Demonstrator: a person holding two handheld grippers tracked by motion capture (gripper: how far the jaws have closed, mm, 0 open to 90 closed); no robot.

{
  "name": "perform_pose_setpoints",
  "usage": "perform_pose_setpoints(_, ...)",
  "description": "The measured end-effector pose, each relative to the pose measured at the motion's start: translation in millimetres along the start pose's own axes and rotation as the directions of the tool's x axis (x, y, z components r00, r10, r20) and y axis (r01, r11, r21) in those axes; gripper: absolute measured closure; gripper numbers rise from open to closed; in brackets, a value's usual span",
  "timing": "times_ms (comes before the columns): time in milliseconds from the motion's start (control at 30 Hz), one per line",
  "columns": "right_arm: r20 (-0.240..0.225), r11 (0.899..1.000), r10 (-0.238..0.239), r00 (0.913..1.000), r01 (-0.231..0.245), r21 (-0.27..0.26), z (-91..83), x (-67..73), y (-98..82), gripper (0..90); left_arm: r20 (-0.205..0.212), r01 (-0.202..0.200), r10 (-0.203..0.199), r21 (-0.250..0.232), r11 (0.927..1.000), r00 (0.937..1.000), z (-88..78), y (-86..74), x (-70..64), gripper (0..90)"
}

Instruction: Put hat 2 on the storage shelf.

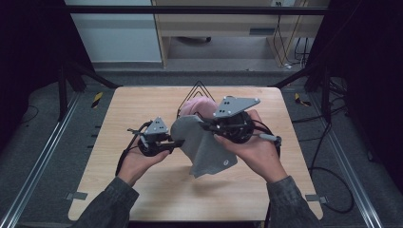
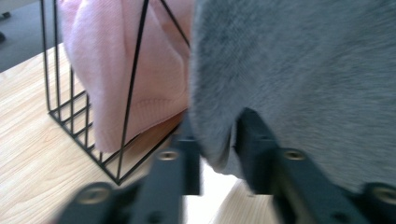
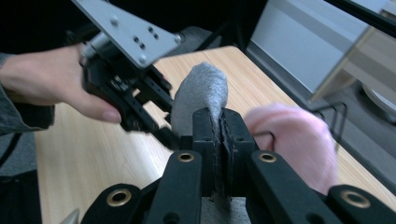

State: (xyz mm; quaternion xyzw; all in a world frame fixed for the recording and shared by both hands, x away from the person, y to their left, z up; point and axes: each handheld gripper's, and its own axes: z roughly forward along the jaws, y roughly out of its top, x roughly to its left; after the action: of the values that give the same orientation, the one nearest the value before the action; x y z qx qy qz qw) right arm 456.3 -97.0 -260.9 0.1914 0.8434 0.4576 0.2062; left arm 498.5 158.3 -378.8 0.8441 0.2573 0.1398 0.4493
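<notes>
While the light wooden table stands on grey floor between black frame rails, the right gripper clamps a grey cloth lifted above it, the left gripper pinches its edge, beside a wire basket with pink cloth.

The high view was dim around its edges — the sides and upper corners fell almost to black, while the wooden table caught soft, even light from above. Shadows under the hands were faint and diffuse. The whole frame looked low in resolution, slightly soft. The left gripper view was brighter, yet its jaws at the bottom were smeared by motion blur, and the grey cloth close to the lens lacked sharp texture. In the right gripper view the near jaws stayed crisp — the pink cloth and background were out of focus.
</notes>
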Motion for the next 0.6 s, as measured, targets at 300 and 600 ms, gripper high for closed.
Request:
perform_pose_setpoints(300, 0.075, 0.994, 0.11, 0.9911, -0.108, -0.033, -22.5, -35.1, -21.9, 86.1, -0.011, -0.059, 0.059, 0.01, 0.9982, 0.9982, -35.8, 40.2, -12.8, 85.7)
perform_pose_setpoints(600, 0.093, 0.986, 0.146, 0.9849, -0.137, -0.095, -35.5, -54.1, -4.1, 86.1, -0.059, -0.09, 0.09, 0.002, 0.9959, 0.9942, -61.0, 84.4, -4.6, 86.2)
